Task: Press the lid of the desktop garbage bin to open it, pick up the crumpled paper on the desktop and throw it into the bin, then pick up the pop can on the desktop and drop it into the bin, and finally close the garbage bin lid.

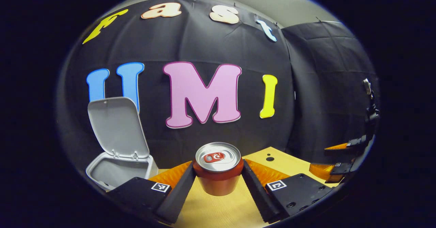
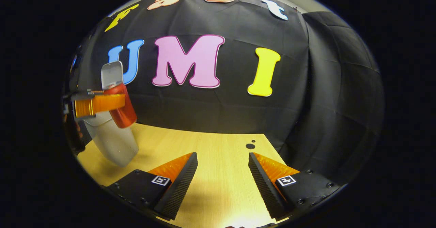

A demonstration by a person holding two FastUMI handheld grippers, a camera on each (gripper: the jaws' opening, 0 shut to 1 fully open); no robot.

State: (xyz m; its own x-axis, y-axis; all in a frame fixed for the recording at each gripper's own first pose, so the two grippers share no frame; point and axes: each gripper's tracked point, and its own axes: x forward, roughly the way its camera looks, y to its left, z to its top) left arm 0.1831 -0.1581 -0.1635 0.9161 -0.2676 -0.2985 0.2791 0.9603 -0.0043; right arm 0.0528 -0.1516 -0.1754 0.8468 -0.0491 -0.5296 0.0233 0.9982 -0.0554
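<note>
Over wooden desktop (image 2: 218,160), red silver-topped pop can (image 1: 218,173) pinched in left claw (image 1: 218,183), right claw (image 2: 223,183) spread

The open bin (image 1: 117,168) stands at the left with its raised lid (image 1: 117,125) blocking passage behind its mouth. The wooden desktop (image 2: 218,160) lies bare ahead, bounded by the far cloth wall (image 2: 306,85).

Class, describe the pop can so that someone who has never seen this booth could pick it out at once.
Start at the wooden desk before the black cloth wall, where a grey bin stands with its lid raised. Beside the bin, the left gripper holds the can clear of the desk. It is the one red cylinder, with a silver top and pull tab.
</note>
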